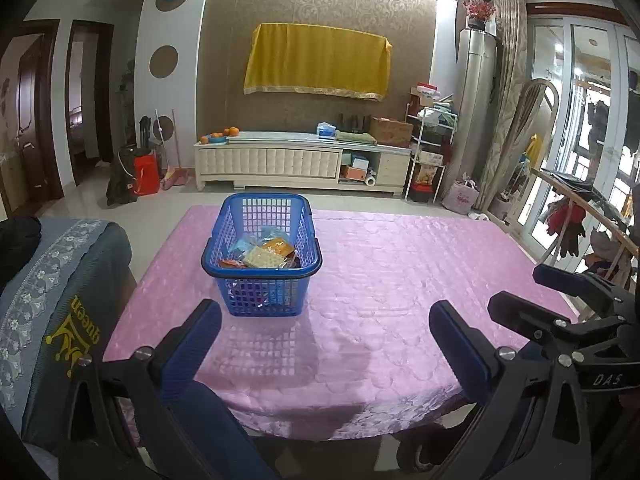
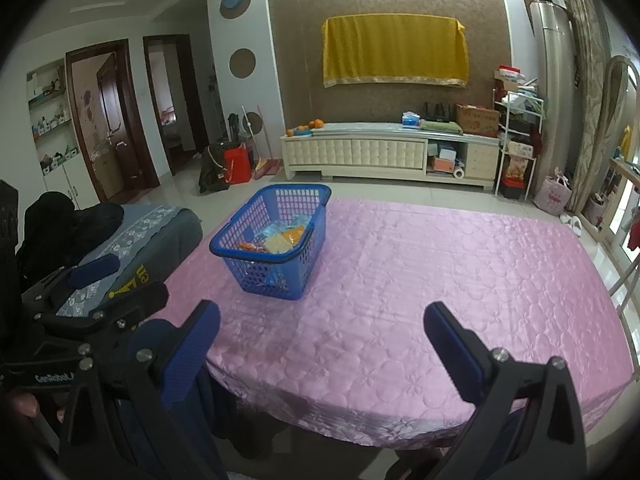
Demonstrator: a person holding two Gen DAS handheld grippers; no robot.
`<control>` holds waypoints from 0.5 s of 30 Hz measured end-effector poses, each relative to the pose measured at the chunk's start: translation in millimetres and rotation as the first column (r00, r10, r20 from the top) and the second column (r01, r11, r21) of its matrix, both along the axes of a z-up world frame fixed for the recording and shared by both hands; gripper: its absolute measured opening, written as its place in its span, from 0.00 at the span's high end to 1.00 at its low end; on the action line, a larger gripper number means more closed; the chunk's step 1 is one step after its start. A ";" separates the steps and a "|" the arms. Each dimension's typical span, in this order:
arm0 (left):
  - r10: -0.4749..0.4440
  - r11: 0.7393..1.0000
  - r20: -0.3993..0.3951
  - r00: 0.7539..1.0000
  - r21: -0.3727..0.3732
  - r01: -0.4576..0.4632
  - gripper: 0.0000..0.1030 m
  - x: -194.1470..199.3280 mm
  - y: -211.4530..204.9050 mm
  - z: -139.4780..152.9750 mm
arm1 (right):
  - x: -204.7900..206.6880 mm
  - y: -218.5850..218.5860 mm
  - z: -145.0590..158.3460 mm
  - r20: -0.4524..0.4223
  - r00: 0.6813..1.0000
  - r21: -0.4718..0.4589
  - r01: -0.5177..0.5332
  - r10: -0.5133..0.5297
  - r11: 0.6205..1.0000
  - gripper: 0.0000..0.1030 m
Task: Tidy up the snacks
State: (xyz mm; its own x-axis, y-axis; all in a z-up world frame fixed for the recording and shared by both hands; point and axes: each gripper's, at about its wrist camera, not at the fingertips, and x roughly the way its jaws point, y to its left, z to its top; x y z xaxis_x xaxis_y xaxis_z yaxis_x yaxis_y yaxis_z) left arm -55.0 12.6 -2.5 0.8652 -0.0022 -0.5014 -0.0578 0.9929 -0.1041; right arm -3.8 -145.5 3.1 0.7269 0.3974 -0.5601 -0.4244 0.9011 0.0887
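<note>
A blue plastic basket [image 1: 262, 292] stands on the pink tablecloth [image 1: 400, 280], holding several snack packets [image 1: 264, 256]. In the right wrist view the basket [image 2: 276, 276] sits left of centre, with the snack packets [image 2: 280, 244] inside it. My left gripper [image 1: 326, 316] is open and empty, held over the table's near edge short of the basket. My right gripper [image 2: 322, 320] is open and empty too, to the right of the left one. The right gripper's fingers [image 1: 568, 280] show at the right edge of the left view, and the left gripper's fingers [image 2: 94, 270] at the left edge of the right view.
A chair with a grey-blue embroidered cover [image 1: 52, 300] stands against the table's left side, dark clothing [image 2: 68, 220] piled on it. Beyond the table are tiled floor, a white TV cabinet [image 1: 300, 160] and shelving [image 1: 428, 152]. A wooden drying rack [image 1: 580, 208] stands at the right.
</note>
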 end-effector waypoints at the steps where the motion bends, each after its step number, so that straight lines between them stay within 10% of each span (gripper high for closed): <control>1: -0.002 1.000 -0.001 1.000 -0.001 0.002 0.00 0.2 -0.3 0.1 | -0.6 -0.4 0.9 0.000 1.000 0.002 0.001 -0.001 1.000 0.00; 15: -0.009 1.000 -0.011 1.000 0.000 0.009 0.00 1.5 0.5 -0.6 | 1.4 1.6 0.8 -0.017 1.000 0.000 0.009 -0.009 1.000 0.00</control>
